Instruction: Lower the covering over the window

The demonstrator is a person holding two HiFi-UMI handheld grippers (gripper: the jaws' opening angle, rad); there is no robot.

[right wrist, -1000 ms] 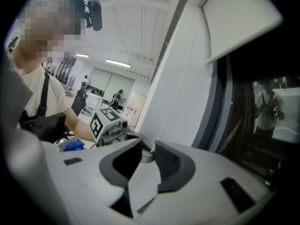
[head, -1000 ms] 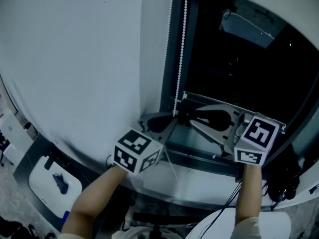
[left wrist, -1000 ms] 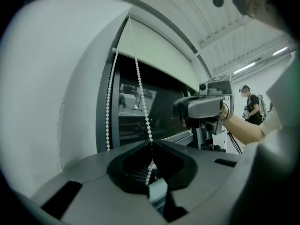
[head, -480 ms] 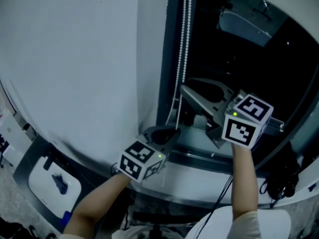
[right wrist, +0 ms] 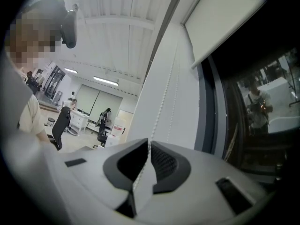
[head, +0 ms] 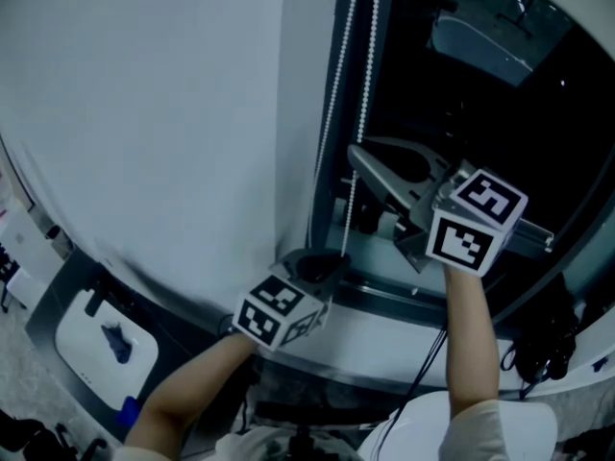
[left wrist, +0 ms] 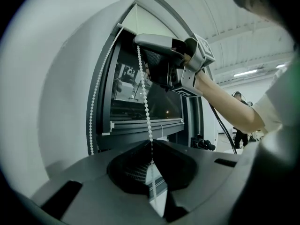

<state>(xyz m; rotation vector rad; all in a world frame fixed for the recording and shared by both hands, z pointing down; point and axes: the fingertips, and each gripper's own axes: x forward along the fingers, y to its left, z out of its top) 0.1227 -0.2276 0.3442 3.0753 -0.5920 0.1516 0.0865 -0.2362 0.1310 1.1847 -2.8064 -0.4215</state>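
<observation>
my left tongs (head: 327,260) are low by the window sill, jaws clamped on the bead chain (head: 332,113), which drops straight into them in the left gripper view. my right tongs (head: 357,161) are higher up on the same chain, jaws closing with a strand between them, and the pads look to be on it already. the chain hangs along the left edge of the dark window (head: 461,113). the blind (right wrist: 222,20) is up near the window top, i think, though the view is warped.
</observation>
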